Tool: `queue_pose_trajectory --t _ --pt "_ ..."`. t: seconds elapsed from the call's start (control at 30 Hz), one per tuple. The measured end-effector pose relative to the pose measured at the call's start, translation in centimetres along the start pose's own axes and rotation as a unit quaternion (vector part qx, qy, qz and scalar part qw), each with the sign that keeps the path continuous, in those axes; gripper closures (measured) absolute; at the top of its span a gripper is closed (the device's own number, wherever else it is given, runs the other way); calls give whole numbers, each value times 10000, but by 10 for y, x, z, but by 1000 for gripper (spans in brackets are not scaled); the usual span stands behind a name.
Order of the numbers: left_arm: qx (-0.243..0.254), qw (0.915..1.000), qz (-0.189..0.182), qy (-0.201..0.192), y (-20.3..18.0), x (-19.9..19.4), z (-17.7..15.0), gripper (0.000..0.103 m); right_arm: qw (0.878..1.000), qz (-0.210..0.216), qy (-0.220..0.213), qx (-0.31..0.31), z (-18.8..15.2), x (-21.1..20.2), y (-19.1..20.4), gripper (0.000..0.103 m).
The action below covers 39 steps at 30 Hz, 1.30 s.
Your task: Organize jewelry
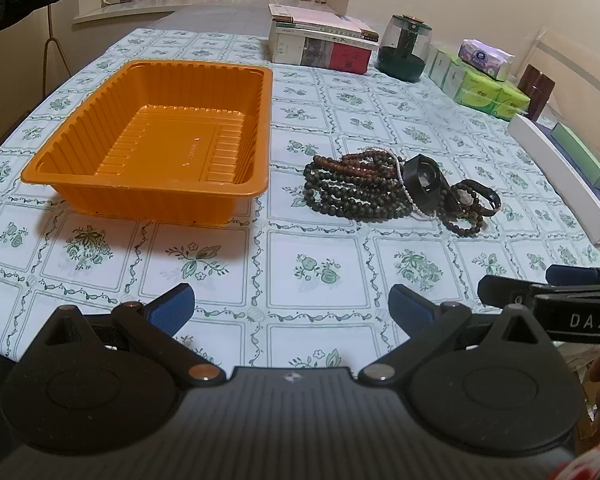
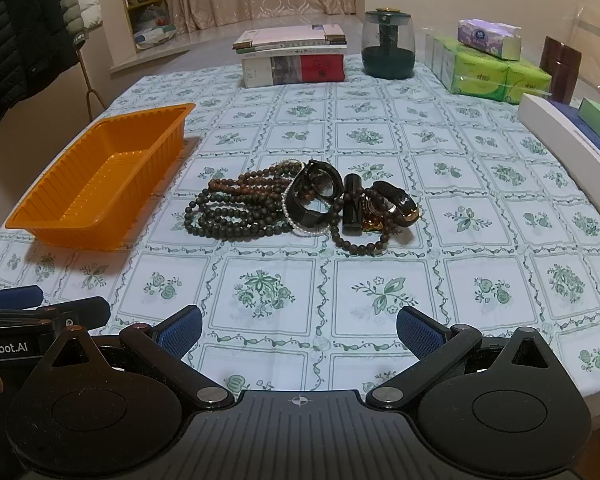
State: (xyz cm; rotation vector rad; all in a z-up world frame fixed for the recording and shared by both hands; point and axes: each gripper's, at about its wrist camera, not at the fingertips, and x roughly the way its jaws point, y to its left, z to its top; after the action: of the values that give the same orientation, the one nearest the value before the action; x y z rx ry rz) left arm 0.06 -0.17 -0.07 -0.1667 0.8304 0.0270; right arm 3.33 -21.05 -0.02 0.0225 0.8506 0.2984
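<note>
Orange tray [image 1: 148, 148] sits bare at left of frame with the jewelry pile [image 2: 296, 204] heaped mid-frame beside it, so the right gripper [image 2: 299, 334], jaws wide and holding nothing like the left gripper [image 1: 292, 308], should probably pinch one strand only.

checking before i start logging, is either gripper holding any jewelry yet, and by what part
Nothing is held. The left gripper and right gripper are both open, short of the jewelry pile.

Tangled heap of dark bead strands and bangles [image 2: 300, 208] beside empty orange ribbed tray [image 1: 156, 140]
</note>
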Motion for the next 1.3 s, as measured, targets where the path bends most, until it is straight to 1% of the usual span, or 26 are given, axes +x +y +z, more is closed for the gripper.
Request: queue_pose_trajectory --t 0.3,0.43,0.5,0.6,0.77,0.83,0.9,0.97,1.03,1.07,1.1,1.17,1.27,1.3 --pt "-16 10000 -17 2 0 -1 1 1 10000 -4 0 -7 1 0 0 0" --pt "-112 9999 -74 -25 4 -1 2 1 10000 -4 -17 16 1 0 0 0" --pt "-296 9994 -116 -113 13 -3 4 1 10000 -3 -31 36 2 1 0 0" --pt "-743 9964 -199 -355 36 -11 10 4 10000 -27 -18 33 2 3 1 0" --pt "-1228 9901 -51 -685 84 -22 27 5 10000 -43 32 -8 2 9 3 0" --pt "-1409 9864 48 -846 108 -25 36 8 10000 -41 46 -37 2 11 4 0" --pt "-1570 9828 193 -953 133 -26 46 14 9999 -34 67 -68 3 14 6 0" --pt "-1717 9805 251 -920 159 -22 56 15 9999 -38 75 -104 5 17 9 0" --pt "-1771 9795 332 -897 182 -15 63 20 9998 -60 82 -145 7 20 12 0" --pt "-1772 9797 373 -856 193 -10 67 25 9998 -68 86 -157 8 22 14 0" --pt "-1795 9795 375 -834 201 -5 69 30 9998 -77 95 -170 9 23 15 0" --pt "-1783 9801 318 -813 216 4 71 37 9996 -92 146 -214 9 27 19 0" --pt "-1761 9812 174 -769 230 23 70 42 9992 -115 251 -293 9 34 23 0" --pt "-1788 9811 84 -738 233 29 68 46 9990 -129 291 -308 9 37 24 0"
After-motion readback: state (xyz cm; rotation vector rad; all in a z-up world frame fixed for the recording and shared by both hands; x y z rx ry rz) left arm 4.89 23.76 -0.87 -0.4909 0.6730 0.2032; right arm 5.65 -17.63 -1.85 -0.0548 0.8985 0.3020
